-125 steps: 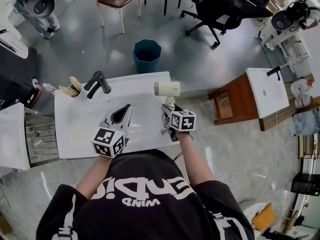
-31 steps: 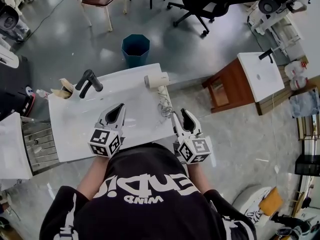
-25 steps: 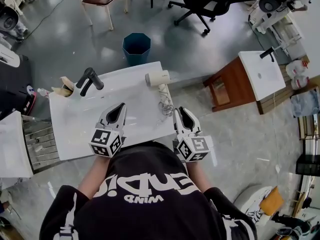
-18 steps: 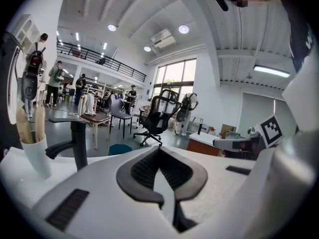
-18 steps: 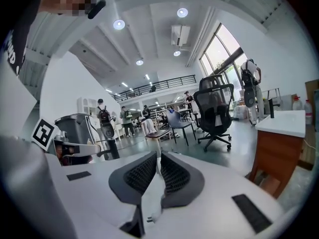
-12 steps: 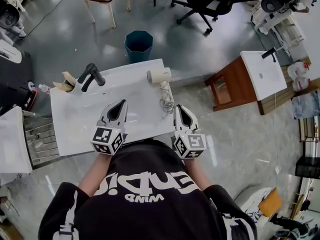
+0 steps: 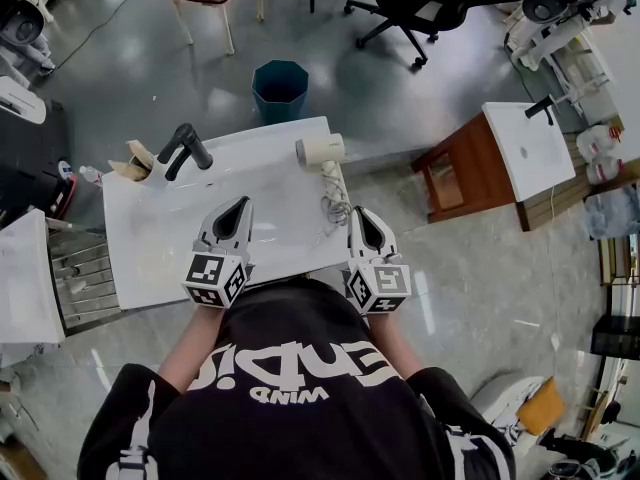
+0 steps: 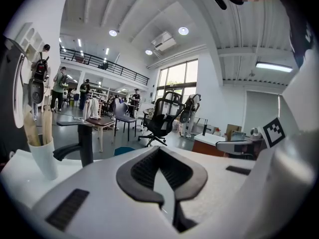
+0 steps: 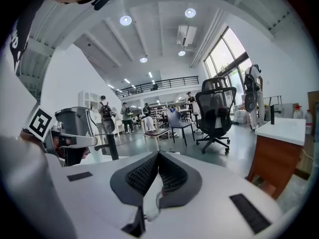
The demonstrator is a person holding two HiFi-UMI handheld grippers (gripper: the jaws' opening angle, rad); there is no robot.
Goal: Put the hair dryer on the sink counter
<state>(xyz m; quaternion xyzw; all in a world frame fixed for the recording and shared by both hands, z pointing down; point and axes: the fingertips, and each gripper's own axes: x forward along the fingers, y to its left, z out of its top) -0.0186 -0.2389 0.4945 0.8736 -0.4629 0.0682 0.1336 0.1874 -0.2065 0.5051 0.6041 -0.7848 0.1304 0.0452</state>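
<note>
The cream hair dryer (image 7: 320, 151) lies on its side at the far right of the white sink counter (image 7: 180, 238). Its cord (image 7: 335, 204) trails toward me along the counter's right edge. My right gripper (image 7: 357, 211) hovers at the counter's near right corner, just beside the cord, with its jaws shut and nothing between them (image 9: 158, 154). A hand's length behind the dryer, my left gripper (image 7: 240, 204) sits over the counter's near middle. It is shut and empty too (image 8: 158, 151).
A black faucet (image 7: 185, 148) and a cup of brushes (image 7: 135, 163) stand at the counter's far left. A blue bin (image 7: 281, 86) is on the floor beyond it. A wooden cabinet with a second sink (image 7: 530, 163) stands to the right, a metal rack (image 7: 85, 273) to the left.
The right gripper has let go of the hair dryer, which now lies on the counter. It has drawn in toward the counter's near corner and its jaws have closed. The left gripper stayed put.
</note>
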